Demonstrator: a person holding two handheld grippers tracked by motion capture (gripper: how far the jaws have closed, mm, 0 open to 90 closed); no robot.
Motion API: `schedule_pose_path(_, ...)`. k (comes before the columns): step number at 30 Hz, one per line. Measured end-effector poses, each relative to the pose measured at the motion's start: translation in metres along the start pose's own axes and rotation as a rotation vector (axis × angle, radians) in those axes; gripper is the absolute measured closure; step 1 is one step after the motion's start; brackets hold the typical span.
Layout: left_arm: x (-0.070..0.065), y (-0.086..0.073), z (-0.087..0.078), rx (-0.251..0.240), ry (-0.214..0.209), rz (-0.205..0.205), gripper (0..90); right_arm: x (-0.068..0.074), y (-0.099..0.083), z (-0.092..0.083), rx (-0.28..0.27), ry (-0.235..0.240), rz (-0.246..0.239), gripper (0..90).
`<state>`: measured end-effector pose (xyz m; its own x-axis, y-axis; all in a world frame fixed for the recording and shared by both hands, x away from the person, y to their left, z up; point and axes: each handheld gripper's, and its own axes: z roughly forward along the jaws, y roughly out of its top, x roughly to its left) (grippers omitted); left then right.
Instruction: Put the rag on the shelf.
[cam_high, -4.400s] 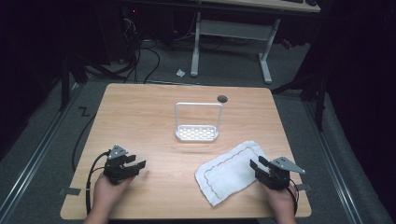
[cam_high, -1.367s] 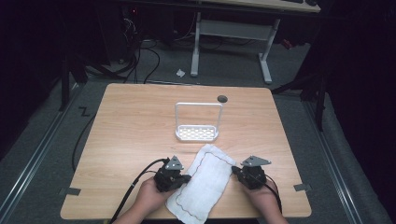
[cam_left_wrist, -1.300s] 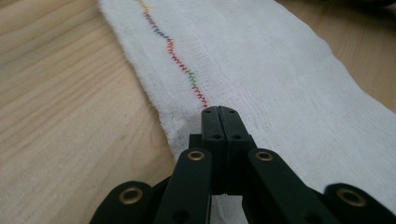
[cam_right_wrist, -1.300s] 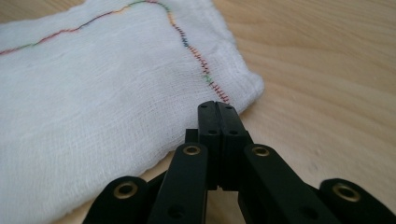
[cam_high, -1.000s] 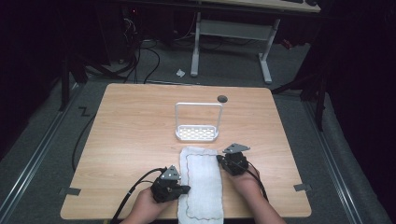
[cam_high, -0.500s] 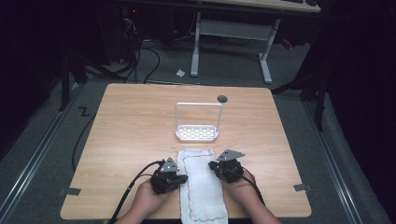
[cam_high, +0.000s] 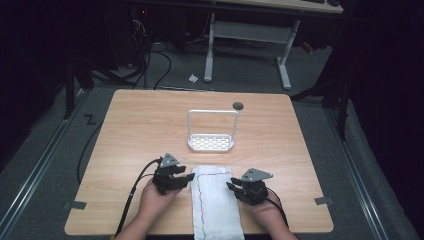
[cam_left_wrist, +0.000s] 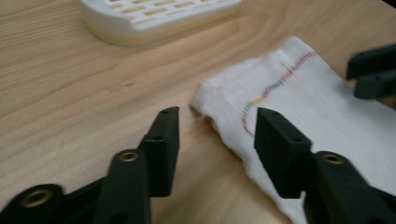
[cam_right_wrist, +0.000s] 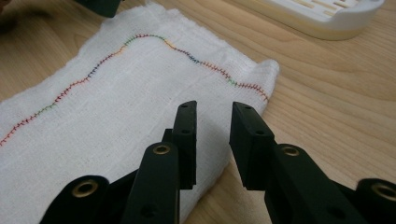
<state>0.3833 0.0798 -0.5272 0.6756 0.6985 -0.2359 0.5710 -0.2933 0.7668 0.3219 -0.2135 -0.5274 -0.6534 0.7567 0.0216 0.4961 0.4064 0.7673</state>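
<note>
White cloth (cam_high: 216, 201) lay folded lengthwise at table's (cam_high: 135, 120) near edge, between both grippers, near end overhanging edge. Left gripper (cam_left_wrist: 215, 135) was open, jaws straddling cloth's far-left corner. Right gripper (cam_right_wrist: 212, 135) was partly open, nothing between jaws, over cloth's right edge. Likely symmetric placement for grabbing both far corners, next fold. White rack (cam_high: 211, 131) stood just beyond cloth, apart.

Folded cloth (cam_high: 216, 200) lies on tabletop (cam_high: 135, 130) at near edge, centre. Drying rack (cam_high: 211, 142) just behind cloth, apart. Left hand-held gripper (cam_high: 186, 177) at cloth's left edge, right hand-held gripper (cam_high: 234, 187) at its right edge. Small round hole (cam_high: 238, 105) behind rack, slightly right.
</note>
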Motion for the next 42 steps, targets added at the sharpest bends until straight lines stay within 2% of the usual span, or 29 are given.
schedule_pose_path(2,-0.003,0.005,0.011,0.020,0.042,0.033,40.4,-0.001,-0.002,-0.001,0.001,0.003,0.003,71.7)
schedule_pose_path(4,-0.005,0.006,0.021,0.048,0.079,0.063,39.2,-0.001,-0.002,-0.001,-0.001,0.004,0.001,71.2)
schedule_pose_path(7,-0.009,0.007,0.024,0.046,0.094,0.079,39.5,-0.001,-0.002,-0.002,-0.007,-0.007,-0.008,69.9)
schedule_pose_path(8,-0.010,0.006,0.024,0.050,0.090,0.088,42.6,-0.001,-0.002,-0.003,-0.006,-0.013,-0.011,69.7)
schedule_pose_path(9,-0.013,0.005,0.024,0.050,0.105,0.117,45.6,-0.001,-0.002,-0.003,-0.005,-0.014,-0.012,69.5)
schedule_pose_path(10,-0.016,0.002,0.024,0.042,0.097,0.128,49.1,-0.001,-0.002,-0.002,-0.005,-0.013,-0.011,69.2)
schedule_pose_path(12,-0.018,-0.001,0.023,0.030,0.084,0.130,58.9,-0.002,-0.002,-0.001,-0.004,-0.011,-0.013,69.0)
schedule_pose_path(13,-0.020,-0.002,0.022,0.025,0.082,0.133,60.8,-0.002,-0.002,-0.001,-0.005,-0.012,-0.014,69.0)
schedule_pose_path(17,-0.020,-0.004,0.023,0.022,0.033,0.104,80.5,-0.002,-0.002,-0.001,-0.010,-0.019,-0.007,68.6)
schedule_pose_path(20,-0.019,-0.004,0.023,0.024,0.010,0.088,83.0,-0.002,-0.002,-0.003,-0.019,-0.021,0.000,68.5)
schedule_pose_path(24,-0.012,-0.003,0.023,0.026,-0.035,0.031,83.7,-0.006,-0.001,-0.005,-0.036,-0.025,0.014,67.7)
schedule_pose_path(29,-0.010,-0.004,0.022,0.022,-0.052,0.015,83.8,-0.013,0.004,-0.006,-0.046,-0.038,0.052,61.2)
schedule_pose_path(31,-0.008,-0.005,0.020,0.005,-0.068,0.000,83.8,-0.014,0.007,-0.004,-0.044,-0.047,0.060,59.1)
schedule_pose_path(33,-0.007,-0.006,0.018,-0.008,-0.078,-0.011,83.9,-0.018,0.013,0.000,-0.040,-0.026,0.094,55.8)
schedule_pose_path(37,-0.007,-0.007,0.017,-0.019,-0.080,-0.011,83.9,-0.024,0.017,0.005,-0.019,-0.033,0.105,50.0)
schedule_pose_path(39,-0.007,-0.007,0.017,-0.020,-0.082,-0.012,83.9,-0.029,0.019,0.009,0.004,-0.021,0.120,47.0)
schedule_pose_path(42,-0.007,-0.007,0.017,-0.023,-0.083,-0.013,83.9,-0.034,0.020,0.016,0.012,-0.021,0.134,46.9)
